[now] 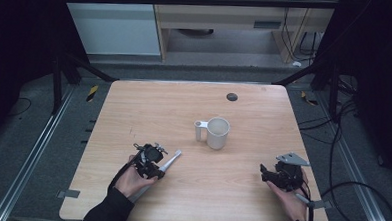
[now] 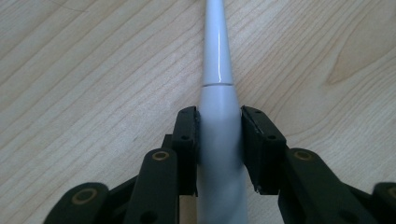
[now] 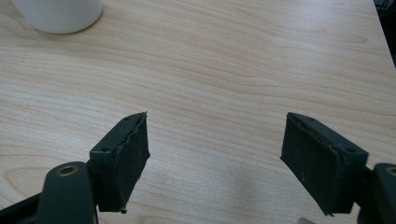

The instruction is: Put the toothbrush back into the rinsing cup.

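The table (image 1: 195, 190) is a light wooden top, squarish, with a dark round plug (image 1: 231, 97) set near its far edge. A white cup (image 1: 217, 133) stands upright a little past the middle, its handle toward the left. Near the front left a slim white stick-shaped tool (image 1: 172, 161) lies flat on the wood, pointing diagonally toward the cup but well apart from it.
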`<state>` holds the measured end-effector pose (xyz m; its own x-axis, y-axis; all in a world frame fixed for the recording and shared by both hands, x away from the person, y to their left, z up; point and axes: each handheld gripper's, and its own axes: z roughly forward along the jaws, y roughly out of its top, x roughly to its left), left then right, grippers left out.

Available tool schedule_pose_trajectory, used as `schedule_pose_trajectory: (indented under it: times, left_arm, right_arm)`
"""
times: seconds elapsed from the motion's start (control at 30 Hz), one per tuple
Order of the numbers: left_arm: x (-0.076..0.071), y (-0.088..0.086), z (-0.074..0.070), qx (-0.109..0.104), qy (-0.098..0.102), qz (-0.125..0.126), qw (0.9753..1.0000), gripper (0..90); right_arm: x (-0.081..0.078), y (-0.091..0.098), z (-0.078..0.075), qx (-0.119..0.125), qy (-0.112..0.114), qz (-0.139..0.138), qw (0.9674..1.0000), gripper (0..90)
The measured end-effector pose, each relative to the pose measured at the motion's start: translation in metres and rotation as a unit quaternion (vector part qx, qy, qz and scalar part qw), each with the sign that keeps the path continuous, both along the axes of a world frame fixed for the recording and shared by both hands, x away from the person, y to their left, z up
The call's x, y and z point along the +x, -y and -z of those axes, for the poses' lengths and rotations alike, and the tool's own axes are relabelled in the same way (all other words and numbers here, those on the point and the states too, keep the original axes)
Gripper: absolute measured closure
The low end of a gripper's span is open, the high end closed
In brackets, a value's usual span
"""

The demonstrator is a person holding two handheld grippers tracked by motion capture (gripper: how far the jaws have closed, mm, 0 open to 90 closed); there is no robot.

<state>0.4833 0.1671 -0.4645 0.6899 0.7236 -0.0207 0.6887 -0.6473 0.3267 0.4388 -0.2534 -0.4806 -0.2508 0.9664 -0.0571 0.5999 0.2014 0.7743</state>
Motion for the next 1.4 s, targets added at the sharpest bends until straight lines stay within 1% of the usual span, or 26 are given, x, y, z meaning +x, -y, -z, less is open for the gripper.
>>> schedule_pose_trajectory:
  times: [0.1,0.13,0.23,0.27,0.43,0.47,0.5,0.57,0.73,0.87,0.9,1.0,1.03,1.07,1.13,1.2,1.23,1.27,1.3,1.33,1.37,1.4]
  left_arm:
    - [-0.003,-0.001,-0.004,-0.008,0.002,0.002,1.0,66.8]
    - [-0.003,-0.002,-0.007,-0.009,0.004,0.006,0.9999,66.7]
    - [-0.006,-0.003,-0.012,-0.022,0.008,0.003,0.9997,66.8]
    - [-0.007,-0.004,-0.014,-0.026,0.015,0.002,0.9995,66.9]
    - [-0.009,-0.009,-0.023,-0.043,0.03,-0.003,0.9986,66.9]
    - [-0.01,-0.01,-0.025,-0.045,0.033,-0.001,0.9985,67.0]
    - [-0.011,-0.011,-0.027,-0.05,0.037,-0.004,0.998,67.0]
    - [-0.012,-0.013,-0.033,-0.054,0.045,-0.003,0.9975,67.0]
    - [-0.017,-0.017,-0.046,-0.074,0.068,-0.006,0.9949,67.0]
    - [-0.02,-0.021,-0.057,-0.089,0.091,-0.01,0.9918,67.0]
    - [-0.021,-0.022,-0.059,-0.094,0.099,-0.012,0.9906,67.0]
    - [-0.023,-0.024,-0.068,-0.111,0.127,-0.019,0.9855,67.0]
    - [-0.024,-0.025,-0.071,-0.116,0.142,-0.022,0.9828,67.0]
    - [-0.024,-0.027,-0.074,-0.12,0.153,-0.023,0.9807,67.0]
    - [-0.025,-0.029,-0.079,-0.132,0.18,-0.031,0.9744,67.0]
    - [-0.024,-0.03,-0.084,-0.142,0.201,-0.036,0.9685,66.9]
    - [-0.024,-0.031,-0.086,-0.145,0.209,-0.039,0.9663,66.9]
    - [-0.022,-0.031,-0.088,-0.15,0.218,-0.044,0.9634,67.0]
    - [-0.02,-0.032,-0.089,-0.154,0.223,-0.047,0.9613,67.0]
    - [-0.019,-0.032,-0.09,-0.159,0.231,-0.051,0.9585,66.9]
    - [-0.017,-0.032,-0.092,-0.163,0.237,-0.054,0.9563,66.9]
    - [-0.015,-0.032,-0.093,-0.169,0.243,-0.058,0.9533,67.0]
  right_arm:
    - [0.0,0.001,0.0,0.0,0.0,0.001,1.0,23.1]
    - [0.0,0.001,0.0,0.0,0.001,0.001,1.0,23.1]
    - [0.0,0.001,0.0,0.0,0.002,0.001,1.0,23.1]
    - [0.0,0.001,0.0,0.001,0.001,0.001,1.0,23.1]
    - [0.0,0.001,0.0,0.0,0.002,0.001,1.0,23.1]
    - [0.0,0.001,0.0,0.0,0.002,0.001,1.0,23.1]
    - [0.0,0.001,0.0,0.001,0.002,0.001,1.0,23.1]
    - [-0.001,0.001,0.0,0.0,0.002,0.001,1.0,23.1]
    - [-0.001,0.001,0.0,0.001,0.001,0.001,1.0,23.1]
    - [-0.001,0.001,0.0,0.002,0.001,0.001,1.0,23.1]
    - [-0.001,0.001,0.0,0.001,0.002,0.002,1.0,23.1]
    - [-0.001,0.001,0.0,0.002,0.002,0.003,1.0,23.1]
    - [-0.001,0.001,0.0,0.001,0.003,0.003,1.0,23.1]
    - [-0.001,0.001,0.0,0.001,0.004,0.004,1.0,23.0]
    - [-0.001,0.0,0.0,0.003,0.007,0.007,0.9999,22.8]
    - [-0.001,0.001,0.0,0.003,0.01,0.007,0.9999,22.4]
    - [-0.001,0.001,0.0,0.003,0.012,0.008,0.9999,22.4]
    - [-0.001,0.002,0.0,0.005,0.013,0.008,0.9999,22.2]
    - [-0.002,0.002,0.0,0.006,0.014,0.009,0.9998,22.0]
    - [-0.002,0.002,0.0,0.006,0.015,0.009,0.9998,21.9]
    - [-0.002,0.002,0.0,0.006,0.016,0.01,0.9998,21.8]
    - [-0.002,0.002,0.0,0.006,0.016,0.01,0.9998,21.8]
